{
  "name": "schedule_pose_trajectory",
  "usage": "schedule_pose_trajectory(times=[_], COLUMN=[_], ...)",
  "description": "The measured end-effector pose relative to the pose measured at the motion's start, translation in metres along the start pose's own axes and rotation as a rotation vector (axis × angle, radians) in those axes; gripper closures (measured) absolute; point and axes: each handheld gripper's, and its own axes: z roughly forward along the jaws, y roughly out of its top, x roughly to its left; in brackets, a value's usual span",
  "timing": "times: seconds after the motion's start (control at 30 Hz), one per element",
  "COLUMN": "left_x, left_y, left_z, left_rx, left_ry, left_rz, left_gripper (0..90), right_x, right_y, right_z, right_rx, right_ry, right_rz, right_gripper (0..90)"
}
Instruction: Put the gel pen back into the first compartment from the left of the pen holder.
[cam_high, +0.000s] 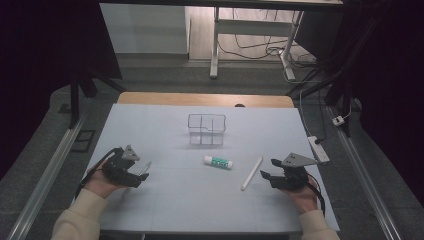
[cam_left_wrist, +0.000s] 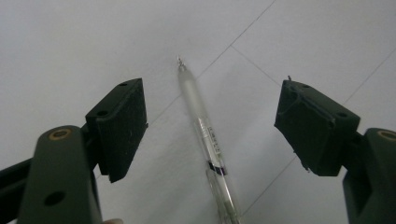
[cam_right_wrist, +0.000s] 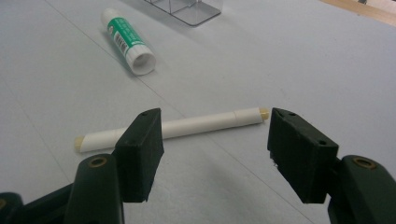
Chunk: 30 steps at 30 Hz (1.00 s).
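A clear divided organizer (cam_high: 207, 129) is standing toward the far middle of the pale tabletop (cam_high: 150, 130), with a green-and-white glue stick (cam_high: 218, 161) lying on its side just in front of it, well apart from both hands. Nothing is lying between either pair of tongs and the thing nearest to it. The left hand (cam_high: 100, 181) is reaching in from the lower left, holding the left tongs (cam_high: 141, 176) low and angled toward a clear pen (cam_high: 145, 167), which is lying on the tabletop just beside the tips. In the left gripper view the pen (cam_left_wrist: 207, 140) is running lengthwise through the gap, and the padded jaws are standing wide on either side without touching it. The right hand (cam_high: 302, 196) is resting at the lower right, pointing the right tongs (cam_high: 267, 170) leftward at a white marker (cam_high: 251, 173) lying slantwise near them. In the right gripper view the marker (cam_right_wrist: 173, 128) is lying crosswise just beyond the jaws, which are spread about as wide as they go and gripping nothing.
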Motion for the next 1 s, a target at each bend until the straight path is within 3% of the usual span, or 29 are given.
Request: schedule_pose_trajectory(times=[0.13, 0.37, 0.7, 1.0], left_x=[0.005, 0.008, 0.017, 0.025], left_y=[0.004, 0.005, 0.016, 0.022], left_z=[0.005, 0.017, 0.037, 0.05], left_rx=[0.062, 0.133, 0.153, 0.184], left_ry=[0.015, -0.008, -0.029, -0.073], left_rz=[0.003, -0.031, -0.069, -0.111], left_gripper=[25.6, 28.9, 37.5, 49.6], right_x=[-0.001, 0.0, -0.001, -0.002], right_y=[0.0, -0.001, -0.002, -0.003], right_z=[0.0, 0.002, 0.004, 0.004], right_rx=[0.0, 0.022, 0.032, 0.052], right_ry=[-0.003, -0.009, -0.015, -0.03], right_rz=[0.003, -0.01, 0.0, -0.01], right_gripper=[35.4, 35.3, 35.3, 35.3])
